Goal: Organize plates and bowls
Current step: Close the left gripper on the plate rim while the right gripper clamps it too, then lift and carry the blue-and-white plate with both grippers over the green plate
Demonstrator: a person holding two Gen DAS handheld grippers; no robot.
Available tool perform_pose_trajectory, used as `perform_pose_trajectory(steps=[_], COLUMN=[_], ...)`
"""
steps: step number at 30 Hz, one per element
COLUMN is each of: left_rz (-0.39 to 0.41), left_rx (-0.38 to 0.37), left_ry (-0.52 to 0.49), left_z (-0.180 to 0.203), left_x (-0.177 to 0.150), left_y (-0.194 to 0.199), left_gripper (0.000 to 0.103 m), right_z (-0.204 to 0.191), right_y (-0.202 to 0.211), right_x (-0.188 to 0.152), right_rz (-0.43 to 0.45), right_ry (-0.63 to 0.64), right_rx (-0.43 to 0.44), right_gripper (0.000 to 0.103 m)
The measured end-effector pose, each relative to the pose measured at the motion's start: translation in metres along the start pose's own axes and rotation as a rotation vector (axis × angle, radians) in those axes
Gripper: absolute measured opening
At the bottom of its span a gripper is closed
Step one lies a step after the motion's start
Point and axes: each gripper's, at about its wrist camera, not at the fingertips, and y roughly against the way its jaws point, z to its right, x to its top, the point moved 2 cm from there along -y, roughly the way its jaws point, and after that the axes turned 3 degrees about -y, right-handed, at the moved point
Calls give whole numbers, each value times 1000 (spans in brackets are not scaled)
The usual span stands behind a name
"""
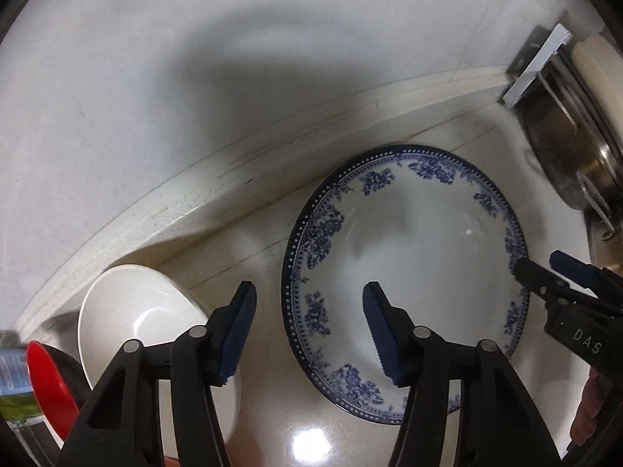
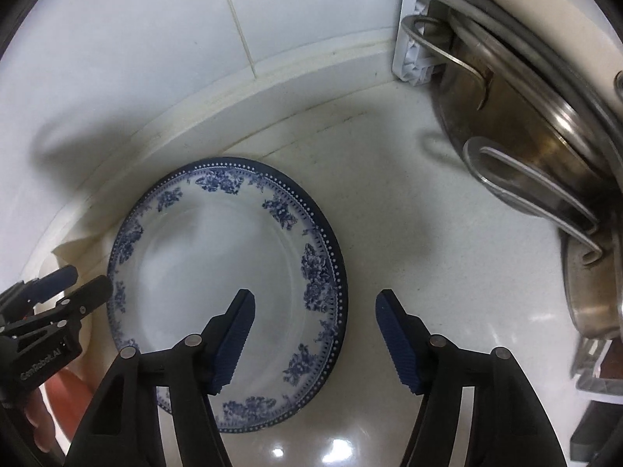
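**A:** So where's everything sitting relative to the tools?

**B:** Closest in, the left tool [image 1: 309, 334] is spread wide with nothing in it. It straddles the left rim of the blue-patterned plate [image 1: 405, 257]: the right finger is over the plate's well, the left one is over the gap toward the white bowl [image 1: 144, 311]. Can't tell if anything's touching. The right tool [image 2: 315, 340] is wide too, nothing in it, straddling the plate's [image 2: 218, 272] right rim, with its right finger over bare surface [image 2: 447, 253].

**A:** And the plate itself?

**B:** Flat on the white surface [image 1: 311, 428], between both tools. The bowl is just beside it on the left, with something red [image 1: 50, 381] at the bowl's near-left edge.

**A:** Further back?

**B:** Steel pots [image 2: 525, 116] on the far right, well apart from the plate. Behind everything, the white tiled wall [image 2: 155, 39].
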Motion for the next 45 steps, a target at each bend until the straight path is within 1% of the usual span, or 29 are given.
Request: perform_pose_trajectory(steps=[3, 4, 6, 8, 10, 11, 12, 17, 21, 24, 28, 31, 33, 39, 45], left_rz=[-17, -23, -37, -42, -44, -45, -49, -55, -59, -58, -57, -50, -48, -43, 3], left_rx=[-10, -14, -18, -23, -20, -17, -15, 2, 6, 9, 25, 38, 41, 30, 18], left_ry=[21, 21, 18, 21, 23, 25, 26, 33, 40, 39, 29, 38, 45, 47, 50], left_z=[-1, -1, 1, 1, 1, 1, 0, 0, 5, 9, 10, 11, 10, 14, 15], left_x=[-2, -3, -3, -3, -3, -3, -3, -2, 1, 3, 0, -3, -4, -10, -17], left_y=[-6, -8, -12, -14, -15, -16, -17, -22, -27, -30, -28, -28, -27, -24, -9], left_gripper=[52, 52, 48, 47, 47, 45, 41, 40, 40, 40, 37, 33, 31, 31, 31], right_z=[3, 4, 5, 7, 9, 9, 9, 17, 19, 22, 22, 24, 24, 22, 21], right_y=[-6, -8, -12, -16, -18, -19, -20, -30, -35, -36, -33, -35, -35, -29, -15], right_x=[0, 0, 1, 2, 2, 2, 3, 7, 9, 12, 10, 12, 11, 3, -7], right_rz=[-8, -15, -24, -30, -33, -34, -37, -55, -64, -64, -66, -75, -74, -38, -17], right_ry=[-2, -6, -12, -17, -22, -23, -24, -32, -39, -41, -28, -33, -30, -37, -40], right_rx=[-19, -18, -11, -4, -1, 1, 4, 19, 30, 33, 18, 34, 32, 27, 20], right_gripper=[62, 61, 60, 57, 56, 55, 55, 49, 48, 46, 38, 33, 33, 32, 32])
